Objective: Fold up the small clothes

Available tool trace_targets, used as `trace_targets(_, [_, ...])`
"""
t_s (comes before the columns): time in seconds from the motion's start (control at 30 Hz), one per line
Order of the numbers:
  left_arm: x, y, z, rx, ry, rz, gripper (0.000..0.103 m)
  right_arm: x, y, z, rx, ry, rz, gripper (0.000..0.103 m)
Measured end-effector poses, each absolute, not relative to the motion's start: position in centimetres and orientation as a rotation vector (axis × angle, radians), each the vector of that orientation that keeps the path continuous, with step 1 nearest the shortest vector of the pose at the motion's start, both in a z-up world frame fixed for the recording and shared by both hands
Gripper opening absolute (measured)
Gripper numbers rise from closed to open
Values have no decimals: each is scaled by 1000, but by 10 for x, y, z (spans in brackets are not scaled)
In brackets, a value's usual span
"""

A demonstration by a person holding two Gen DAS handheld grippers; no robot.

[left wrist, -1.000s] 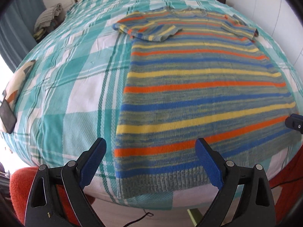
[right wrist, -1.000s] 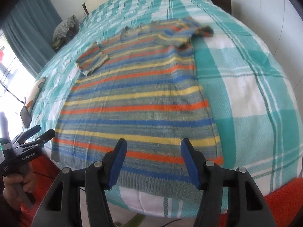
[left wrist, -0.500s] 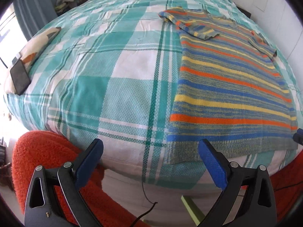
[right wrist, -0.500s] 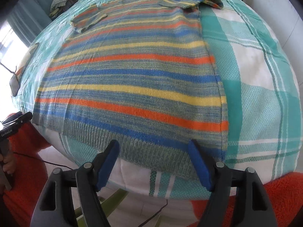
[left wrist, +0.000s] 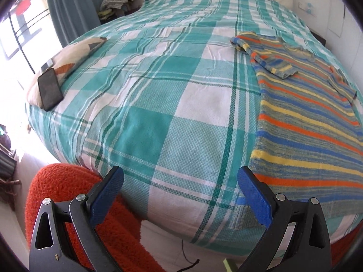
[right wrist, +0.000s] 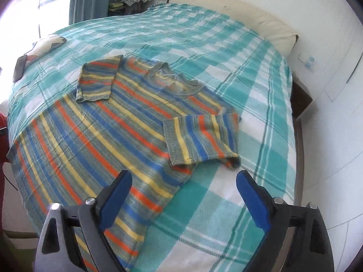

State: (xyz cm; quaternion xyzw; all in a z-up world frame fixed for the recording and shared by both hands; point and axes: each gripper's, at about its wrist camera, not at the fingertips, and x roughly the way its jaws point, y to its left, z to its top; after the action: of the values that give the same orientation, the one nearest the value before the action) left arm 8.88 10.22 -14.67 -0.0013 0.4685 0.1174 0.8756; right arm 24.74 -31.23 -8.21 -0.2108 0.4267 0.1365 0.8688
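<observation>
Across the left wrist view, the striped sweater lies flat on the right side of the checked bedspread, its hem toward the near edge of the bed and one sleeve already turned in over the chest. The left gripper hangs over the bed's near edge with its jaws spread wide and nothing between them; the right-hand blue pad sits just over the sweater's lower left corner. To the left lie a pillow and a dark phone, well apart from the garment, and an orange fluffy seat sits below the edge. From the right wrist view, the sweater runs diagonally, both sleeves folded inward: the far sleeve and the near sleeve, which rests at the garment's right edge. The right gripper has just been opening and its jaws stand wide, empty, above the side edge of the body and bare bedspread. I judge the sleeve folds done and the body fold next: each tool would need to pinch a hem corner or side edge and carry it toward the collar. Plenty of bare bedspread surrounds the garment on the far and right sides; the near edge drops off, so the hem could slip over it.
</observation>
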Motion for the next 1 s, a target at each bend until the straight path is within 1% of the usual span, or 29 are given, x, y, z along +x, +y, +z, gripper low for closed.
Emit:
trace_targets(0.03, [89,102,-147,5,980,246,101,265,-305,-96,-423,914,299,78])
trace_targets(0.07, [90,102,-148,8,986,248,101,281,-299,-110,-408,936,307,74])
trace_targets(0.1, [92,102,-150,8,994,252,101,297,-294,-125,-396,957,303,68])
trace_targets(0.2, [96,103,-157,-1,1032,258,101,335,-293,-168,-349,1039,275,66])
trace_targets(0.23, [97,104,-158,-8,1041,257,101,342,-298,-179,-328,1068,267,53])
trace_targets(0.27, [98,104,-160,-14,1048,258,101,348,-305,-183,-294,1075,256,42])
trace_targets(0.3, [99,104,-160,-16,1051,259,101,349,-316,-178,-253,1054,228,5])
trace_targets(0.4, [101,102,-163,-5,1058,258,101,343,-370,-138,-47,955,162,5])
trace_targets(0.5, [103,99,-166,8,1069,255,101,329,-449,-94,165,854,53,5])
trace_targets(0.6, [104,96,-168,14,1078,253,101,312,-540,-78,372,810,-109,5])
trace_targets(0.67, [104,94,-169,24,1079,251,101,301,-583,-84,454,813,-193,5])
trace_targets(0.73, [103,91,-169,39,1079,249,101,292,-606,-100,516,852,-218,5])
trace_targets(0.8, [102,88,-168,51,1073,247,101,284,-615,-116,570,883,-226,4])
trace_targets(0.87, [100,87,-167,58,1067,243,101,276,-617,-126,563,904,-280,2])
trace_targets(1.0, [100,90,-166,48,1066,247,101,259,-629,-143,603,910,-340,2])
